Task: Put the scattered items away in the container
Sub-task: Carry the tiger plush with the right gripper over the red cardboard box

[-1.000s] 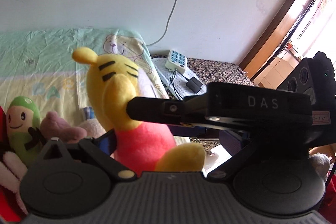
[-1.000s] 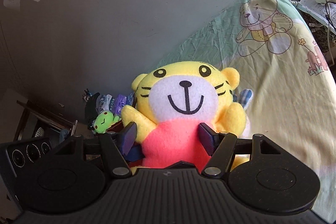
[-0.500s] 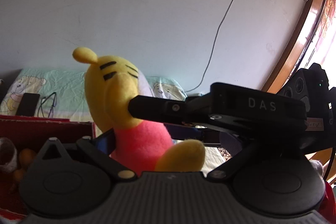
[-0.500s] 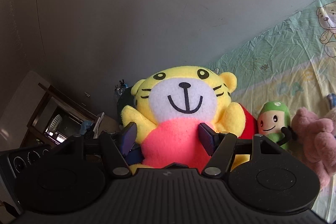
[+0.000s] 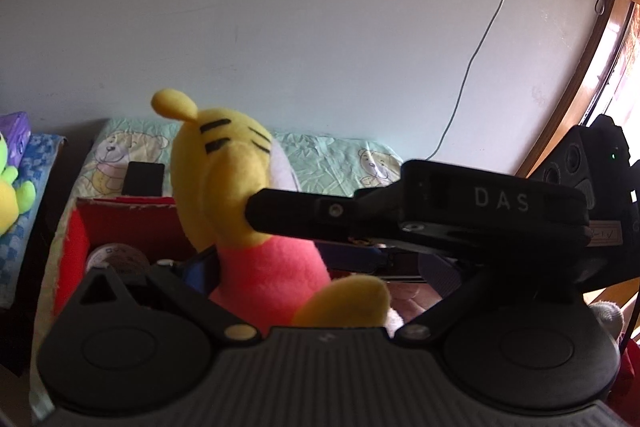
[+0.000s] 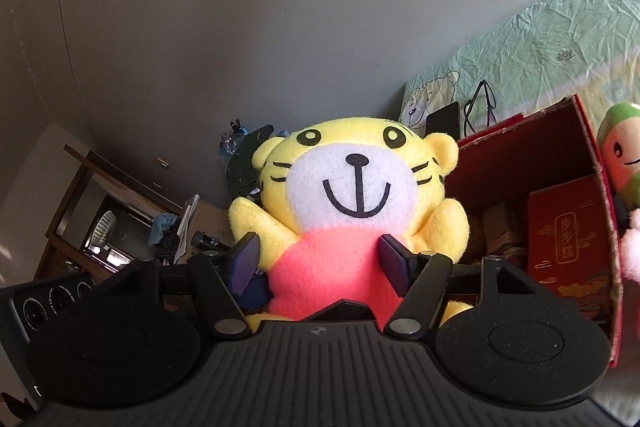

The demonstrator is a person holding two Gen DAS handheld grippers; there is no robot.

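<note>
Tiger plush (image 6: pixel 344 227) clamped in right gripper (image 6: pixel 320 259) jaws, left gripper (image 5: pixel 320 267) jaws' state unclear, red box (image 6: pixel 560 163) beside

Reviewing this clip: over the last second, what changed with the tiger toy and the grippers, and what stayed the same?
Both grippers carried the tiger toy across the bed from the scattered soft toys to the red box, which has come into view beside it. Nothing was picked up or released. Unchanged: the right gripper stays clamped on the toy's pink belly, the left gripper holds it from the side, and the toy stays upright.
</note>
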